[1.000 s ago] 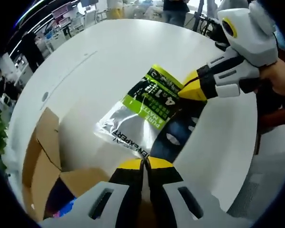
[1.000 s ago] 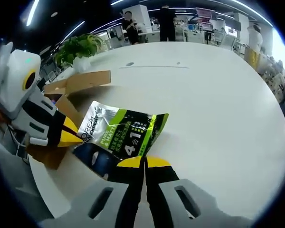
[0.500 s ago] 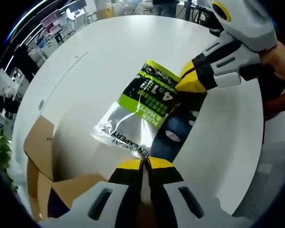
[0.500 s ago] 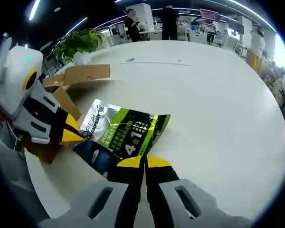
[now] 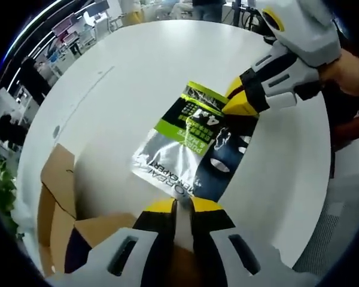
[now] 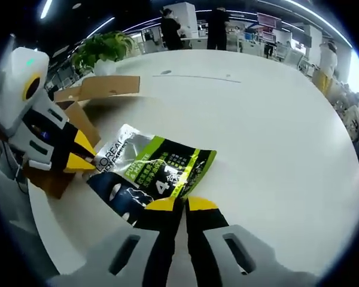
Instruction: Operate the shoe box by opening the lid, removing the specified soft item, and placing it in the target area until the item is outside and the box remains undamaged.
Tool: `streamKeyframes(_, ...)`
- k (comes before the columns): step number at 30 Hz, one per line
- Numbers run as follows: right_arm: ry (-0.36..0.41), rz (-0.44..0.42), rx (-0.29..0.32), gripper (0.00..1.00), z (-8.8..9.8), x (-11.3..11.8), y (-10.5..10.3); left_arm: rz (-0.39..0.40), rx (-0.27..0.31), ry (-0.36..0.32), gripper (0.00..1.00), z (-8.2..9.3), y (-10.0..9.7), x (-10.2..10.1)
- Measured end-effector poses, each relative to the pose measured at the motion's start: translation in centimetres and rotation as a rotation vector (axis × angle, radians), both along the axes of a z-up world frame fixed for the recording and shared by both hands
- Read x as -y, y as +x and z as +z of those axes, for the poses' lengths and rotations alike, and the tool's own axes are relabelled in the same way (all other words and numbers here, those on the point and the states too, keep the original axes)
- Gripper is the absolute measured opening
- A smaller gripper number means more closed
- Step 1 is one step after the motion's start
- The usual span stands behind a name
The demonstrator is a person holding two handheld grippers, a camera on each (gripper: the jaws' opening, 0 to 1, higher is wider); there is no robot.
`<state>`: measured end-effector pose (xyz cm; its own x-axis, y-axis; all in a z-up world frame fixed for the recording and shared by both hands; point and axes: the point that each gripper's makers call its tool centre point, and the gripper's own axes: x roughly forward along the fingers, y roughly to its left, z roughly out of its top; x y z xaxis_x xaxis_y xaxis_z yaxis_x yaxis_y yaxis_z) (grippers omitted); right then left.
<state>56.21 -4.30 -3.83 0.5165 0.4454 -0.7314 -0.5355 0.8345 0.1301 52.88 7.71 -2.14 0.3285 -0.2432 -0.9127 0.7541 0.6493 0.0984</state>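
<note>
A soft foil packet (image 5: 191, 143), silver, green and dark blue with print, lies flat on the round white table (image 5: 137, 66), outside the brown cardboard box (image 5: 57, 179). My left gripper (image 5: 183, 206) stands open by a narrow gap at the packet's near edge. My right gripper (image 6: 185, 204) is shut on the green end of the packet (image 6: 149, 170). The right gripper (image 5: 238, 100) enters the left gripper view from the upper right, at the packet's far corner. The left gripper (image 6: 81, 153) shows at the packet's silver end. The box (image 6: 102, 88) has its flaps open.
The box stands near the table's edge, with dark and blue contents showing inside (image 5: 78, 254). A potted plant (image 6: 105, 48) rises behind it. A hand (image 5: 350, 69) holds the right gripper. People and desks stand far beyond the table.
My left gripper's jaws have parted and let go of the packet's edge. The packet has settled flatter on the table. The right gripper keeps its hold.
</note>
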Motion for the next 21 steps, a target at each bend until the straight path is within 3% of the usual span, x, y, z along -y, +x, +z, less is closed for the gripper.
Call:
streamKeyframes(11,-0.037,0.013,0.033,0.05,0.9,1.0,-0.1,0.033,0.035,-0.09,0.14,2.6,-0.4,0.8)
streamKeyframes(21,-0.046,0.032,0.08,0.08,3.7,1.3,-0.6,0.088,0.039,-0.205,0.18,5.1,-1.0,1.0)
